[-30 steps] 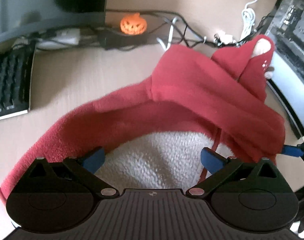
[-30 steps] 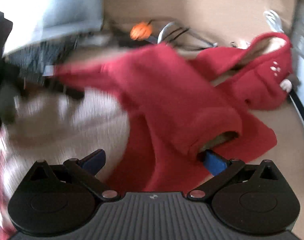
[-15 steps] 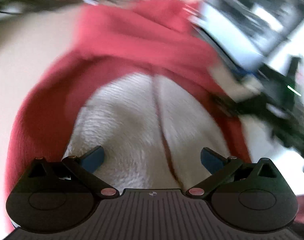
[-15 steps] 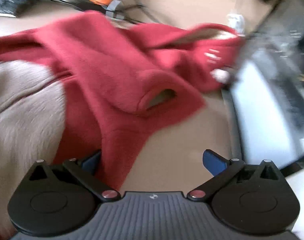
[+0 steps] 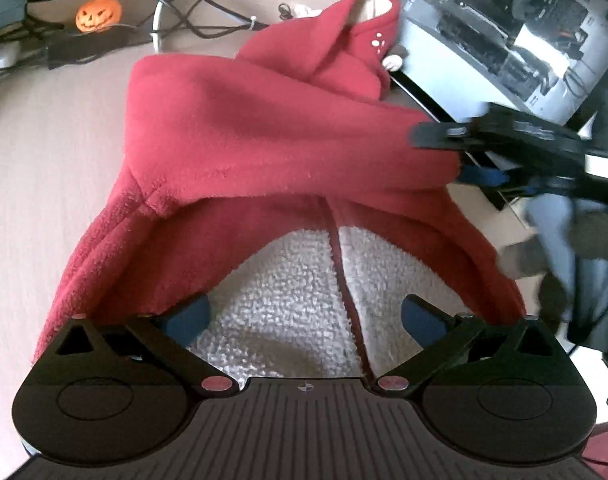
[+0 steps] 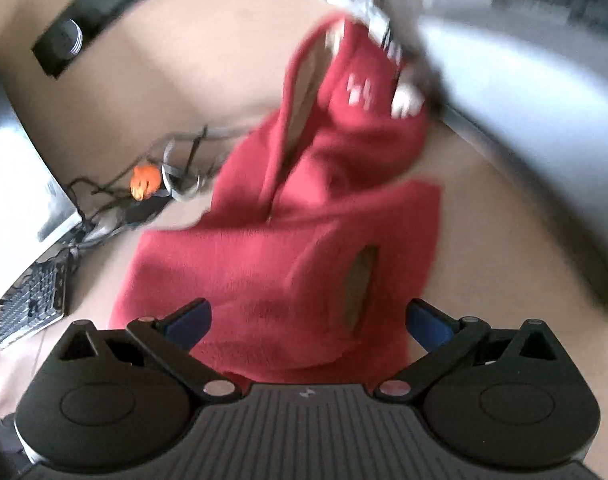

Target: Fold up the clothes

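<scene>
A red fleece hoodie (image 5: 272, 140) lies spread on the tan worktop (image 5: 44, 140), its pale fuzzy lining (image 5: 304, 300) showing at the near edge. The left gripper (image 5: 305, 316) hangs over that lining with fingers spread, holding nothing. The right gripper (image 6: 307, 318), fingers likewise spread and empty, sits over the garment's right side. A small orange pumpkin (image 5: 98, 12) rests among cables at the far left.
</scene>
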Tool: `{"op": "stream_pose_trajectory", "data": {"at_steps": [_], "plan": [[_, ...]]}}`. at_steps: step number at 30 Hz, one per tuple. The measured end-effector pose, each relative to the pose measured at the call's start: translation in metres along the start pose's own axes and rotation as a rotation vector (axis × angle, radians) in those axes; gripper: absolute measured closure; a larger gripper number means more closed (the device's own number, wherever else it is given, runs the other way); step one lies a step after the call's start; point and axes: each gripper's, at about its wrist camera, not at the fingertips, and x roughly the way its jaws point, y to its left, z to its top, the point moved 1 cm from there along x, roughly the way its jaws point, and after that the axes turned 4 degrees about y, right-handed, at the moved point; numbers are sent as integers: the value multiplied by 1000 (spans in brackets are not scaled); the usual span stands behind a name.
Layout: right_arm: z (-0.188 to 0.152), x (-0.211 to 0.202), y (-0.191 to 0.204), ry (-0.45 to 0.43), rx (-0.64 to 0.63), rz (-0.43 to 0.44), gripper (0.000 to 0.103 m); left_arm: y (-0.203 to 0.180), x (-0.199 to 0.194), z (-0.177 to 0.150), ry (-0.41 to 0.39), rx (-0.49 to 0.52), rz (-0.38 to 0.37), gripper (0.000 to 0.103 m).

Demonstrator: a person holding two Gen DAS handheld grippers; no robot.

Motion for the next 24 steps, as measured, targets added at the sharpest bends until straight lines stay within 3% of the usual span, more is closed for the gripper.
{"op": "stream_pose_trajectory", "data": {"at_steps": [3, 7, 14, 15, 19, 23, 24], "plan": [[-6, 17, 16, -16, -79, -43, 0, -3, -3, -8, 14, 67, 27, 0], [-11, 43, 57, 19, -248, -53, 0, 7, -14, -20, 11, 34, 70, 0], [-23, 88, 141, 67, -507, 99, 0, 49, -57, -52, 10, -88, 169, 0], [-22, 84, 145, 64, -497, 104, 0, 52, -65, -53, 3, -88, 188, 0], [-23, 54, 141, 37, -409, 114, 0, 62, -99, -48, -118, -21, 364, 0], [-39, 30, 122, 58, -349, 86, 0, 59, -80, -30, -125, 266, 627, 0], [-46, 29, 119, 78, -354, 85, 0, 60, -70, -27, -104, 339, 656, 0]]}}
